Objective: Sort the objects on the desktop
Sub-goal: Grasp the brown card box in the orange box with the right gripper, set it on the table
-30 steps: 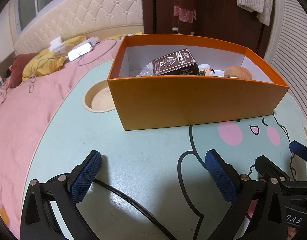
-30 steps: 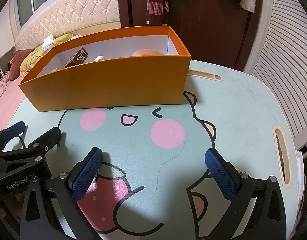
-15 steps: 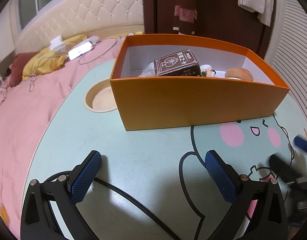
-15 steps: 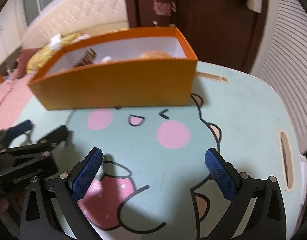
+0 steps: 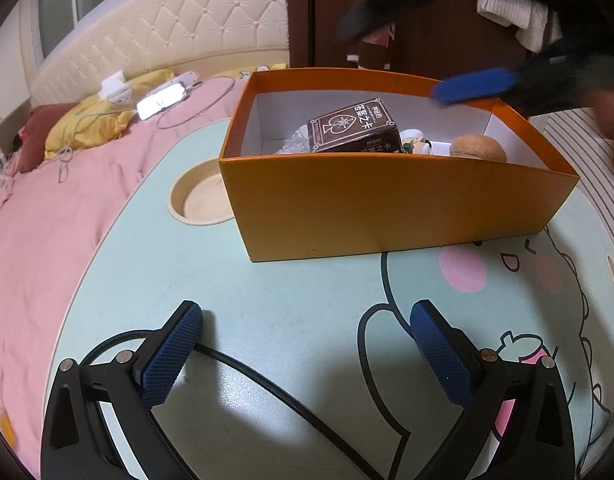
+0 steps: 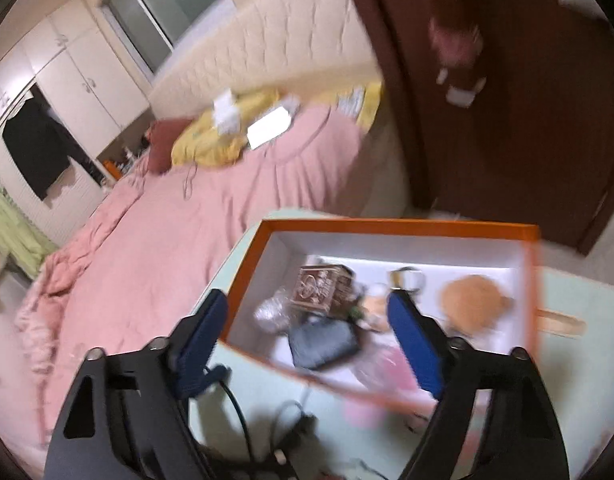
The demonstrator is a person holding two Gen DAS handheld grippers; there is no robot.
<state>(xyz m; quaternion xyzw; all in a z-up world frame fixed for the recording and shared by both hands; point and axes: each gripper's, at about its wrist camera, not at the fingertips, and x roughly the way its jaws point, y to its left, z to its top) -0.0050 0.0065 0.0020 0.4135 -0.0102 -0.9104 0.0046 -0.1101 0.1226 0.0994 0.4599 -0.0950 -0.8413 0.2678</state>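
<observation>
Left wrist view: left gripper [image 5: 307,344] is hovering low over the mint cartoon table [image 5: 299,296], jaws standing wide apart with nothing between them, only a black cable [image 5: 267,376] lying on the table under them. Orange box [image 5: 387,208] is sitting on the table just ahead, holding a brown card box [image 5: 353,126], a round tan item [image 5: 477,148] and crinkled clear plastic [image 5: 293,146]. Right gripper [image 6: 307,320] is showing blurred above the box's far right corner. Right wrist view, blurred: right gripper is looking down into the box, jaws parted and empty, having just been closing somewhat; a dark pouch [image 6: 321,342] is lying inside near the front wall. Pink bedding [image 6: 167,232] is lying beyond the table.
</observation>
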